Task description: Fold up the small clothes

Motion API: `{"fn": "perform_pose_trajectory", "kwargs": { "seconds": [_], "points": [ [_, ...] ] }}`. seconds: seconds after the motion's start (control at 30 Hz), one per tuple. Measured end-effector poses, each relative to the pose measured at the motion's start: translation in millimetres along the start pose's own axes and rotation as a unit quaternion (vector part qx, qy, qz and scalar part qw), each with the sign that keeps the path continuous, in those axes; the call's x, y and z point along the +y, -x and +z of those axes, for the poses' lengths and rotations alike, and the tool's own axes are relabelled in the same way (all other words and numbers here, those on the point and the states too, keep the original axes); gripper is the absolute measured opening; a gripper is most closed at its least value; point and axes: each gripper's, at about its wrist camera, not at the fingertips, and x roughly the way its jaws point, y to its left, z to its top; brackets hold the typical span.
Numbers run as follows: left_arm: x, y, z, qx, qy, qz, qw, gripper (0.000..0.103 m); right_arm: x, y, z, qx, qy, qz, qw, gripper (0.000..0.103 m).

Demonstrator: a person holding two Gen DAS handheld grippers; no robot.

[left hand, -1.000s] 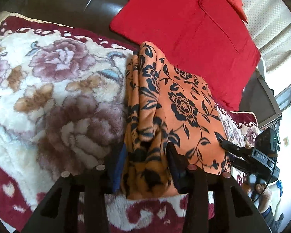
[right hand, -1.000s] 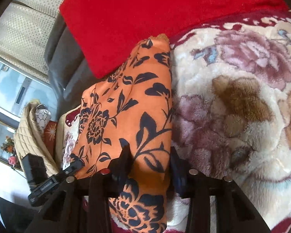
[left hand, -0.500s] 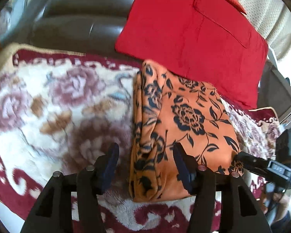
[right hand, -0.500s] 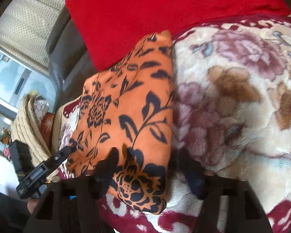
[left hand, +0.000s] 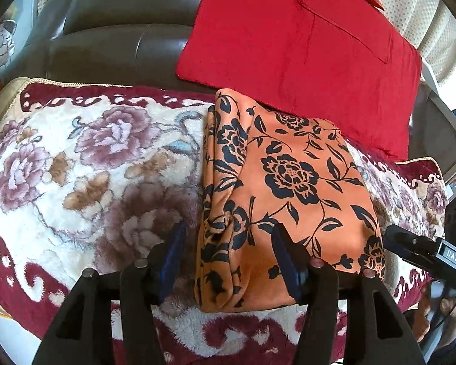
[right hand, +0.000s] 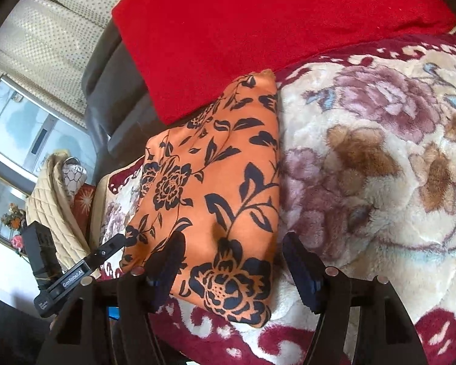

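Observation:
A folded orange garment with black flowers (left hand: 282, 188) lies on a floral fleece blanket (left hand: 91, 164); it also shows in the right wrist view (right hand: 215, 188). My left gripper (left hand: 228, 249) is open, its jaws apart over the garment's near left folded edge, holding nothing. My right gripper (right hand: 231, 258) is open, jaws apart over the garment's near right corner, empty. The right gripper's body shows at the right edge of the left wrist view (left hand: 422, 252), and the left gripper's body shows at the left of the right wrist view (right hand: 76, 273).
A red cushion (left hand: 304, 39) leans against the dark leather sofa back (left hand: 115, 42), touching the garment's far edge. The blanket's dark red border (right hand: 288, 343) runs along the near edge. A quilted beige cushion (right hand: 51, 203) and a window lie beyond the sofa's end.
Both grippers opened and let go of the orange garment, then drew back a little. The garment now lies flat and folded on the blanket.

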Motion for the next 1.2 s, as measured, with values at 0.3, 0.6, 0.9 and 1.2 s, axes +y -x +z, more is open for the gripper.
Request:
{"fn": "perform_pose_trajectory", "kwargs": {
  "seconds": [0.3,0.6,0.9,1.2],
  "points": [
    [7,-13,10,0.007,0.007,-0.011,0.9999,0.064,-15,-11,5,0.007,-0.018,-0.010,1.000,0.071],
    [29,-81,32,0.048,0.039,-0.074,0.9953,0.077,-17,-66,41,0.039,-0.031,-0.007,0.999,0.071],
    [-8,-58,50,0.044,0.023,-0.113,0.9924,0.024,21,-58,50,0.049,0.048,0.015,0.998,0.033],
    [-124,-87,78,0.034,-0.017,-0.125,0.9915,0.033,-29,47,101,-0.033,0.038,0.004,0.999,0.039]
  ]
}}
